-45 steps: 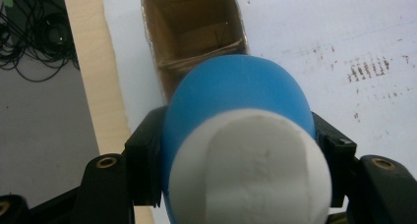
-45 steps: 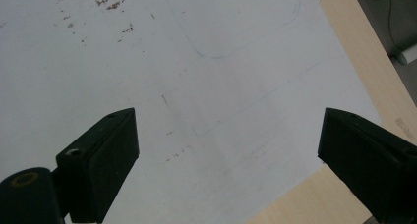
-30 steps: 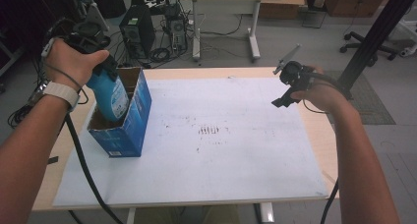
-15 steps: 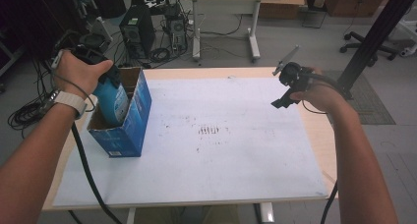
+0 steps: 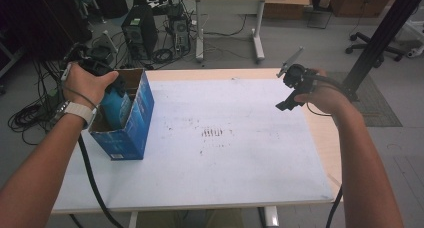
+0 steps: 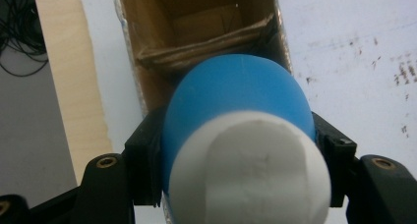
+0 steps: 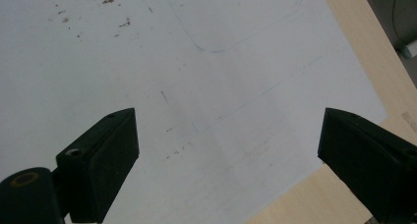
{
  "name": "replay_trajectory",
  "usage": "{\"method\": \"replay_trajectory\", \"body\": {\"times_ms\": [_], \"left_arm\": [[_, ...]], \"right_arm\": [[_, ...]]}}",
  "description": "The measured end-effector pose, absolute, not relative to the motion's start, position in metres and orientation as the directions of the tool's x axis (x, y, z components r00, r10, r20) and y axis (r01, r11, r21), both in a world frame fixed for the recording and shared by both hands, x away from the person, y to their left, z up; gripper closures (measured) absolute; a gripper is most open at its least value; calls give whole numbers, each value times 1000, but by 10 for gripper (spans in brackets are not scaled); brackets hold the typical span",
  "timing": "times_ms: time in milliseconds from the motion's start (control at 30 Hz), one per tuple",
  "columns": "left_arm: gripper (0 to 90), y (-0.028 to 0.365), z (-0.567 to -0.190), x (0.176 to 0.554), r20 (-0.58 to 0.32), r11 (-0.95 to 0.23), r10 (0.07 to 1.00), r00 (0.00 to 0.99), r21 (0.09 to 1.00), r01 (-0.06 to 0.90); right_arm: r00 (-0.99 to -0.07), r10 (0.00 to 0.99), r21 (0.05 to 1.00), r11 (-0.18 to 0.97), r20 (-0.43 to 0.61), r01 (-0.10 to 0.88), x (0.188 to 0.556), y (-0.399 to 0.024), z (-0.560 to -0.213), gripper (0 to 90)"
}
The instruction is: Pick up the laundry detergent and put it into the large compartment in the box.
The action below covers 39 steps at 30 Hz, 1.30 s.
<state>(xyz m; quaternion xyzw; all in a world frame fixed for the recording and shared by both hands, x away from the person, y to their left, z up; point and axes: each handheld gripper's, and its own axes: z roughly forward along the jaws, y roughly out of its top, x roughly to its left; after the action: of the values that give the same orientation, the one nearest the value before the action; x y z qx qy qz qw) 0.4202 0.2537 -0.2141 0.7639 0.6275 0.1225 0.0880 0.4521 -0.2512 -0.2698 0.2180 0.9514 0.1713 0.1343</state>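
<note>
A blue bottle point(image 6: 236, 106) with a white cap point(image 6: 248, 170) is clamped between the jaws of the left gripper point(image 6: 236, 150), pads pressed on both sides of its body. In the high view the bottle point(image 5: 116, 104) is seen partly down inside the open top of a blue cardboard box point(image 5: 131, 123), bottom end first, cap end toward the left hand point(image 5: 86, 83). The box is stood on the white sheet point(image 5: 215, 153) at the left side of the table point(image 5: 325, 138), brown inner walls and a folded flap seen past the bottle in the left gripper view. Whether the bottle touches the box floor cannot be told.

The right gripper point(image 5: 290, 90) is held above the far right part of the sheet, well apart from the box. Its jaws are spread wide in the right gripper view, nothing between them, with stained white sheet point(image 7: 196, 86) and the wooden table edge point(image 7: 354, 52) below.
</note>
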Motion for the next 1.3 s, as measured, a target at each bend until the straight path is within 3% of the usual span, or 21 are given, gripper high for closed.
{"method": "replay_trajectory", "body": {"times_ms": [1300], "left_arm": [[373,258,-272,423,75,-199,980,186,253,947]], "right_arm": [[-869,466,379,844,-167,379,453,-252,-279,84]]}}
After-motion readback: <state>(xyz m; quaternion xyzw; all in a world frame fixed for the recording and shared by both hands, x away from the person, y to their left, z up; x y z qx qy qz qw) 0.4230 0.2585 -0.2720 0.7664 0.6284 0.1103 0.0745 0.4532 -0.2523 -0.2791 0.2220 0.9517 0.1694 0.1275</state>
